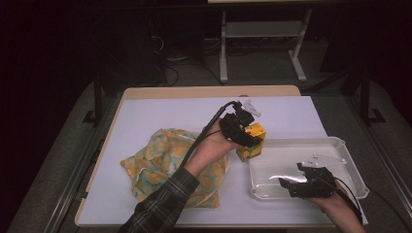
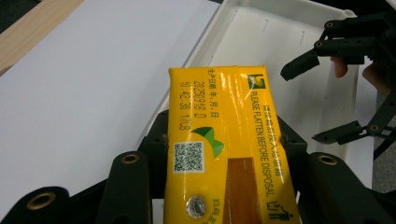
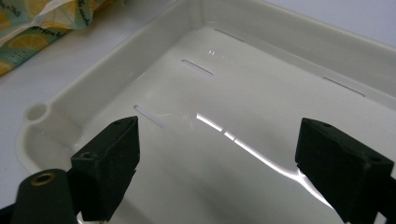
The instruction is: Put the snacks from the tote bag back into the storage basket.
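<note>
White-covered table, dim room behind. Left gripper clamped the yellow carton at frame centre — long axis running along the jaws — just left of the white tray, where the right gripper sat spread, empty.

Yellow drink carton: glossy coated paper. White tray: smooth shiny plastic. Lemon-print bag: soft cloth. Surface: matt white, wood edge.

Dim room, glare streak on tray
</note>
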A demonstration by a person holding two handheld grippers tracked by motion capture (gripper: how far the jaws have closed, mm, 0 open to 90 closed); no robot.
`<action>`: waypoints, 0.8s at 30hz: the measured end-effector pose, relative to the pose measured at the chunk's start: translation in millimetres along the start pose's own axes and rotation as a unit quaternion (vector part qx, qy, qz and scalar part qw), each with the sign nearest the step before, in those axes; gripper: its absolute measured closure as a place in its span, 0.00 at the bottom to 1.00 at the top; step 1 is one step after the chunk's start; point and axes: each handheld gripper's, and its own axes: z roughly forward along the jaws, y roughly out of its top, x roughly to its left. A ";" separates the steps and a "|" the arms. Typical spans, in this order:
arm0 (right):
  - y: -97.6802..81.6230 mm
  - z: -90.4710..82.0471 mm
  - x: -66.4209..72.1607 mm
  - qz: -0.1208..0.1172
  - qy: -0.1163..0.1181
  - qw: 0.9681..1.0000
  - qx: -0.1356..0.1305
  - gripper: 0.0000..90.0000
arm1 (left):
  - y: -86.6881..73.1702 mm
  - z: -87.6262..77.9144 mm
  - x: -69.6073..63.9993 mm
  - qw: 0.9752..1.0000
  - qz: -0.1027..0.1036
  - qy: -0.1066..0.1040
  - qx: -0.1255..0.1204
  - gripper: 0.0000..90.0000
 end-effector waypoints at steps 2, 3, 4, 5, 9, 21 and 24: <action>0.0 0.3 -0.3 -0.001 0.000 1.000 -0.001 0.15 | 2.5 3.9 -1.2 1.000 0.003 0.000 0.000 0.58; 0.0 0.4 -0.4 0.000 0.000 1.000 -0.001 0.15 | 3.7 6.2 -2.2 1.000 0.002 0.000 -0.002 0.58; 0.0 0.3 -0.5 0.000 0.000 1.000 -0.001 0.15 | 4.9 8.7 -3.5 1.000 -0.002 0.000 -0.004 0.58; 0.0 0.3 -0.4 0.000 0.000 1.000 -0.001 0.15 | 6.1 10.3 -3.7 1.000 0.001 0.000 -0.002 0.58; 0.2 0.3 -0.1 0.000 0.001 1.000 0.000 0.15 | 10.1 17.4 -5.3 1.000 0.003 0.002 -0.003 0.58; -0.2 -0.3 -1.5 0.000 0.002 1.000 -0.002 0.15 | 19.5 42.0 -4.3 1.000 0.006 0.006 -0.002 0.58; -0.2 -0.2 -1.5 0.000 0.002 1.000 -0.002 0.15 | 20.5 48.9 -4.4 1.000 0.003 0.007 -0.001 0.58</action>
